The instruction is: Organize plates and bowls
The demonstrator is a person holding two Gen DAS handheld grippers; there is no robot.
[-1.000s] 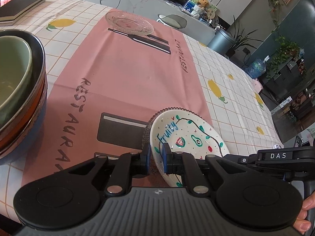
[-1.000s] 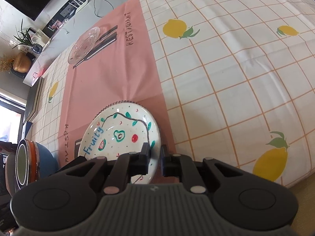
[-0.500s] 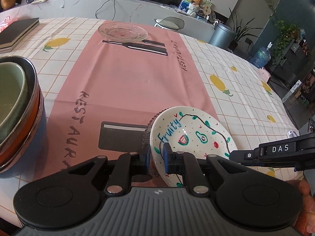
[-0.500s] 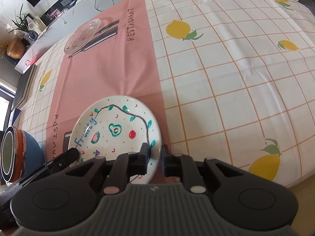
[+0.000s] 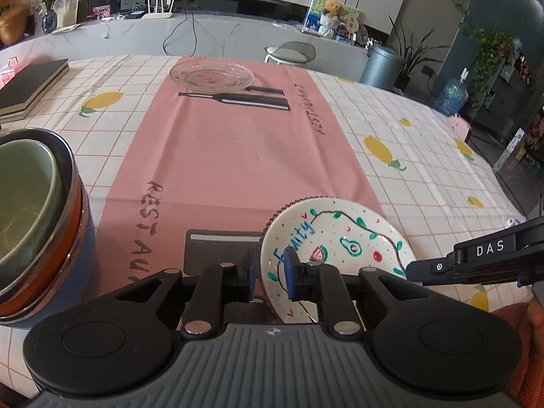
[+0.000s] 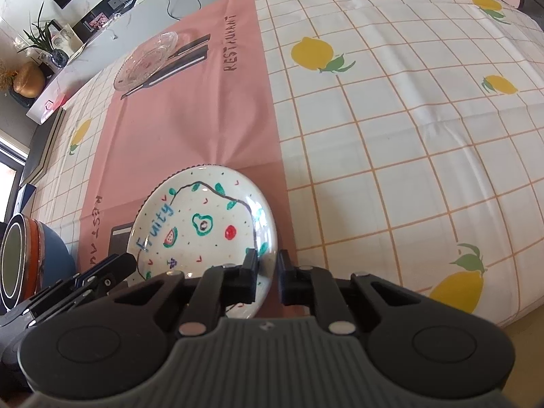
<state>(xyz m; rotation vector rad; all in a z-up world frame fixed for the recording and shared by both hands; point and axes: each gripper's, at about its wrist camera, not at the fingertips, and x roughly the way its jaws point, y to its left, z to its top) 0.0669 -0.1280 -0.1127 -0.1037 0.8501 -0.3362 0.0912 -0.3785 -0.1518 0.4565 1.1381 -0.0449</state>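
A white plate [image 5: 343, 238] painted with fruit and the word "Fruity" lies on the pink runner [image 5: 234, 156], with the beaded rim of a glass plate [image 5: 272, 216] showing under it. My left gripper [image 5: 270, 273] straddles its near-left rim; the jaws are opening and a gap shows beside the rim. My right gripper [image 6: 267, 270] straddles the plate [image 6: 204, 227] at its near-right rim, jaws also opening, a sliver of cloth showing beside the rim. A stack of nested bowls [image 5: 34, 224], green one on top, stands at the left. A second glass plate [image 5: 212, 76] sits at the far end.
Dark books [image 5: 30, 81] lie at the far left corner. The lemon-print tablecloth [image 6: 408, 136] stretches to the right, and its near edge drops off just right of my right gripper. A hand [image 5: 535, 312] shows at the lower right of the left wrist view. A counter, a stool and plants stand beyond.
Both pairs of jaws have widened a little around the plate's rim. The left gripper has rolled, so its view is more level. The plate has stayed where it was.
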